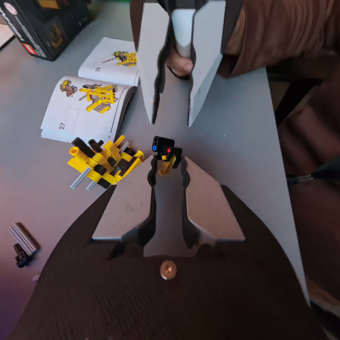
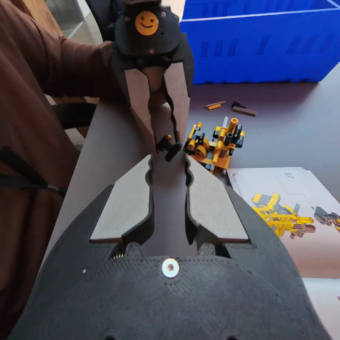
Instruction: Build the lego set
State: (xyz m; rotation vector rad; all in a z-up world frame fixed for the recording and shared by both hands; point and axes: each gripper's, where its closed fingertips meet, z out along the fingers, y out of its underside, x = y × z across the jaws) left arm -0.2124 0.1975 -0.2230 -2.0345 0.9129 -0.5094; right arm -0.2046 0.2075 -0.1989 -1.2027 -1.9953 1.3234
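A small black and yellow sub-assembly [image 1: 166, 153] with a blue pin and a red axle end sits at table level between my left gripper's [image 1: 168, 157] fingertips, which touch it on both sides. It also shows in the right wrist view [image 2: 169, 146], between the left gripper's fingers [image 2: 181, 114]. My right gripper [image 2: 168, 157] is open and empty, pointing at the sub-assembly from the opposite side; its fingers [image 1: 147, 73] show at the top of the left wrist view. The larger yellow and black model [image 1: 106, 163] [image 2: 215, 145] lies on the table beside the sub-assembly.
An open instruction booklet [image 1: 86, 104] [image 2: 287, 211] lies past the model. A black set box [image 1: 42, 27] stands at the far left. A grey ridged piece [image 1: 24, 237] with a black connector [image 1: 20, 256] lies apart. A blue crate [image 2: 257, 46] stands behind. The table edge [image 1: 276, 147] is close. Only a small space, under 4 cm, lies between the two pairs of fingers.
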